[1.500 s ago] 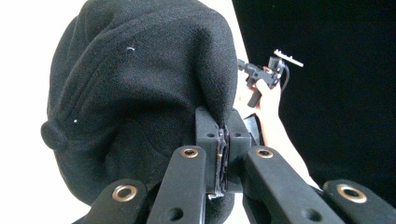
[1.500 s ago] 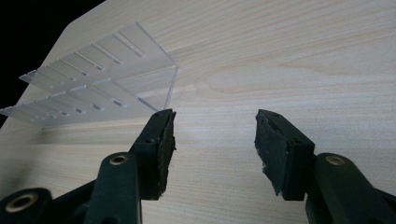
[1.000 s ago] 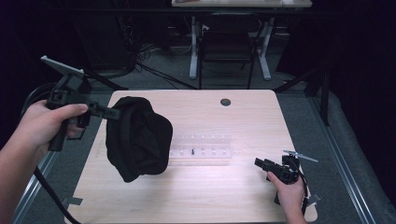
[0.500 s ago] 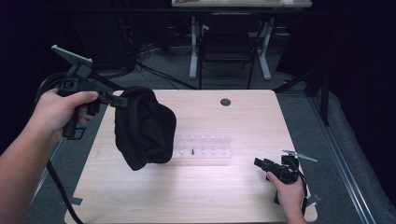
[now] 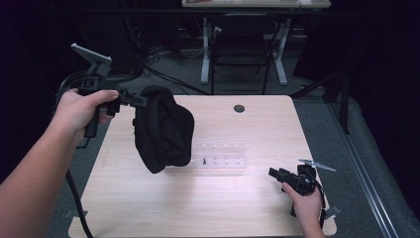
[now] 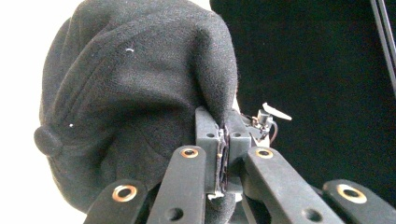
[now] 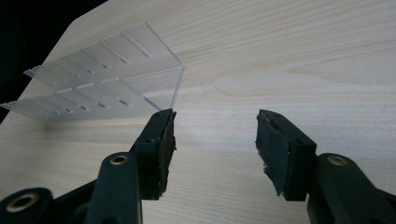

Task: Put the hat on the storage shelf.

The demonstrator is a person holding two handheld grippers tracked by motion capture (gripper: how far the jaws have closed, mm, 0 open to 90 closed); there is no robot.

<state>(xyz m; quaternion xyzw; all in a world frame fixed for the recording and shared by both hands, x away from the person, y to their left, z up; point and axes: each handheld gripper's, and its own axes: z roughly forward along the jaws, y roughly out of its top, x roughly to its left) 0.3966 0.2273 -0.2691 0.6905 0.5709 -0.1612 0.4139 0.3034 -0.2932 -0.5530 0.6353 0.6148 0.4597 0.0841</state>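
Black cap (image 5: pixel 163 130): lifted above clear tray (image 5: pixel 220 158) | left gripper (image 5: pixel 141 101): pinching cap | right gripper (image 7: pixel 215 140): spread, empty | placement pending

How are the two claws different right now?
The left claw is pinched shut on the floppy black fabric hat, while the right claw is wide open with nothing between its pads. The left claw holds the hat up in the air over the light wooden table; the right claw sits low near the table, pointing at the clear plastic divided tray. Both have black jaws.
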